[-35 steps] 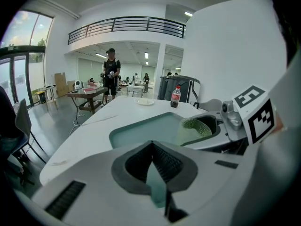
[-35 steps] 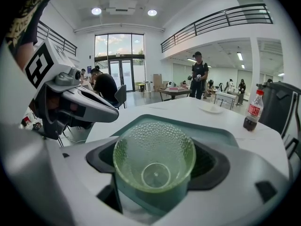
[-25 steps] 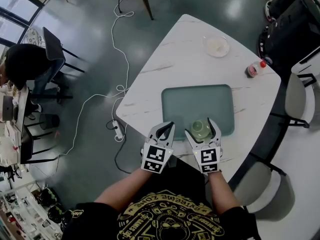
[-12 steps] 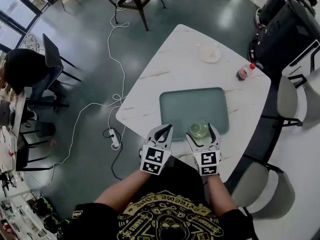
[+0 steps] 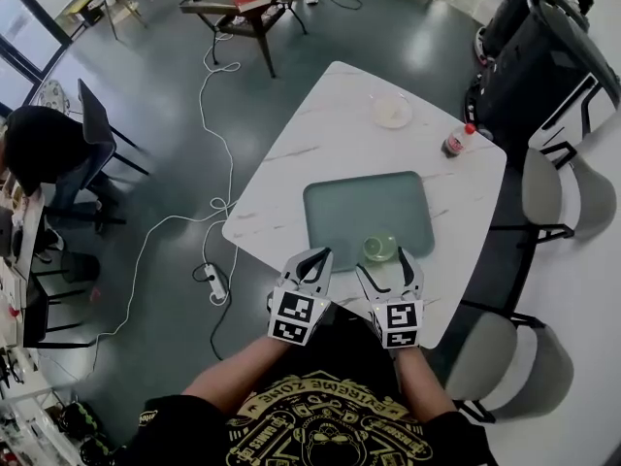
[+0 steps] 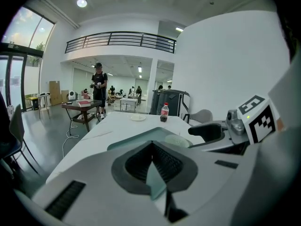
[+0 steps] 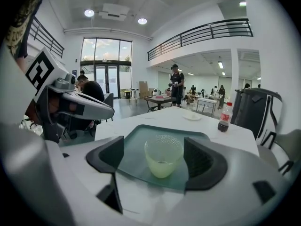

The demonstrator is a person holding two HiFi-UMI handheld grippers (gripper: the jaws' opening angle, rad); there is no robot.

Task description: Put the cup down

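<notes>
The cup point(image 5: 379, 248) is seen upright at the 5 o'clock corner of the tray point(image 5: 340, 207), untouched between the wide-spread right tongs point(image 5: 384, 260), and could be toppled by a skewed withdrawal; the left tongs point(image 5: 315, 257) are pressed closed, empty.

One white marble-patterned desk point(image 5: 320, 134) carries one teal rectangular tray point(image 5: 340, 212), one pale green translucent cup point(image 5: 379, 248), one small white round plate point(image 5: 392, 111) and one red-capped dark bottle point(image 5: 456, 142). Two grey padded chairs point(image 5: 541, 190) are beside it. Two claws: left claw point(image 5: 315, 257), right claw point(image 5: 386, 263).
</notes>
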